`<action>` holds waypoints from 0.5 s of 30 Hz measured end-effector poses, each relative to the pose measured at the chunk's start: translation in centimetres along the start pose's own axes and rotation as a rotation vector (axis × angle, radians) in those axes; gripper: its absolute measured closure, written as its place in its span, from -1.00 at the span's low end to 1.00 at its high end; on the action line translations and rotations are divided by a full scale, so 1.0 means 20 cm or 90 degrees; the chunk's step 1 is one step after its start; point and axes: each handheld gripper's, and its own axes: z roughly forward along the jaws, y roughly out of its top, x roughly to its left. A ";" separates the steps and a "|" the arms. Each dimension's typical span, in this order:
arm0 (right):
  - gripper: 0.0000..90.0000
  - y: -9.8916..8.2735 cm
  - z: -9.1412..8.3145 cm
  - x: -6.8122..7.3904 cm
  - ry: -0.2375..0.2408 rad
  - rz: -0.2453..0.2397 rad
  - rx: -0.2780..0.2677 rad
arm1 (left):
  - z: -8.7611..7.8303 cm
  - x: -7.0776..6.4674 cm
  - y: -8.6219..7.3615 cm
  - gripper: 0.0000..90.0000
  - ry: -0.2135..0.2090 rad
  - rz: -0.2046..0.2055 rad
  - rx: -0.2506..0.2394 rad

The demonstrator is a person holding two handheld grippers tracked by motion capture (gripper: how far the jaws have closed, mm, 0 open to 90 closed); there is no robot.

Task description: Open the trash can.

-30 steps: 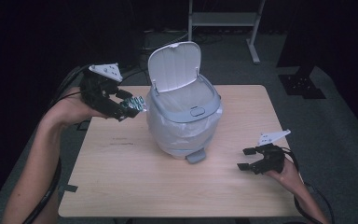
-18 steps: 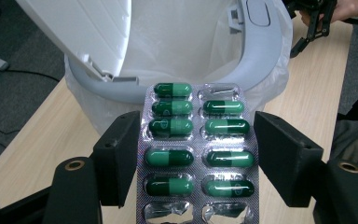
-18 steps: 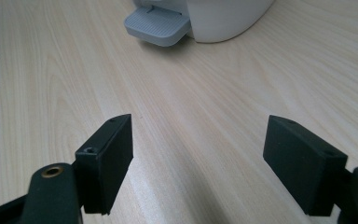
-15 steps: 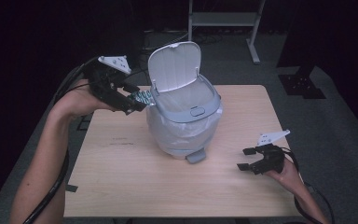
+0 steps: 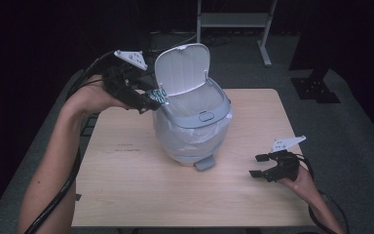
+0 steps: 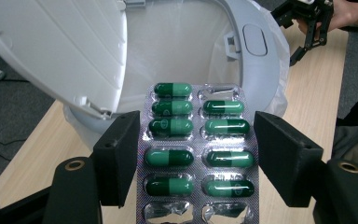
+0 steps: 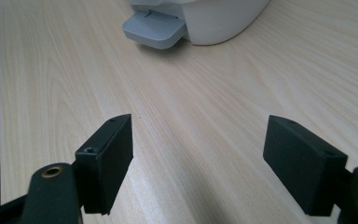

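Green-capsule blister pack [image 6: 198, 154], clamped in left gripper [image 5: 152, 100] fingers, now carried over open bin [image 5: 195, 119]. Release seems next. Right gripper [image 5: 268, 168] fingers wide, empty, on bench [image 5: 126, 185].

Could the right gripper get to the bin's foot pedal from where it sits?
Probably yes: the right gripper sits open on the table, with bare wood between it and the pedal.

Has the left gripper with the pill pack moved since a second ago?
Yes. In the high view the left gripper has carried the blister pack rightward, from left of the bin to its open rim, beside the raised lid.
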 end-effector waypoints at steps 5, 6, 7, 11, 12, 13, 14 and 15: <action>-0.49 0.00 0.00 0.00 0.000 0.003 0.000 | 0.02 0.01 0.04 -0.26 -0.005 0.004 0.003; -0.49 0.00 0.00 0.00 -0.001 0.003 -0.002 | 0.02 0.01 0.05 -0.26 -0.006 0.003 0.001; -0.49 0.00 -0.01 0.00 -0.001 0.001 -0.001 | 0.03 0.01 0.06 -0.26 -0.008 0.004 0.002; -0.49 0.00 -0.01 0.00 -0.002 0.003 -0.007 | 0.04 0.02 0.09 -0.26 -0.010 0.009 0.004; -0.49 0.00 -0.01 0.00 -0.001 0.002 -0.007 | 0.05 0.02 0.10 -0.26 -0.011 0.011 0.005; -0.49 0.00 -0.01 0.00 -0.002 0.002 -0.006 | 0.05 0.02 0.10 -0.26 -0.012 0.011 0.005; -0.49 0.00 -0.01 0.00 -0.001 0.003 -0.007 | 0.06 0.02 0.11 -0.26 -0.012 0.014 0.007; -0.49 0.00 -0.01 0.00 -0.001 0.003 -0.007 | 0.06 0.02 0.12 -0.26 -0.012 0.014 0.006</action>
